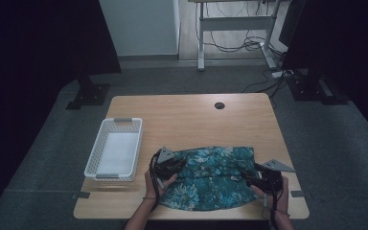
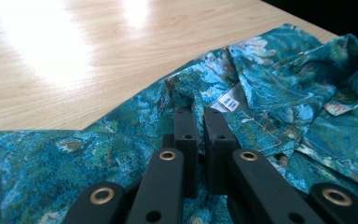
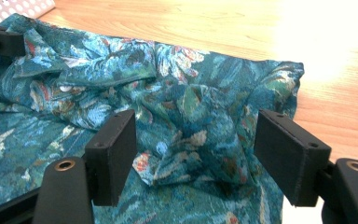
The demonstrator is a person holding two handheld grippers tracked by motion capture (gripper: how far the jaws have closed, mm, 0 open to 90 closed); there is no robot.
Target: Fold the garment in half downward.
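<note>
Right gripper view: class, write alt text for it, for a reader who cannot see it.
Two black fingers of the right gripper stand wide apart over a crumpled teal floral shirt on a wooden table, a raised fold of cloth between them. A white perforated basket shows at the top left corner.

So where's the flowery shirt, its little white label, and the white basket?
Flowery shirt [image 1: 211, 179], high view, middle of the cloth.
White label [image 2: 228, 103], left gripper view, centre of the tag.
White basket [image 1: 124, 121], high view, far rim.
</note>
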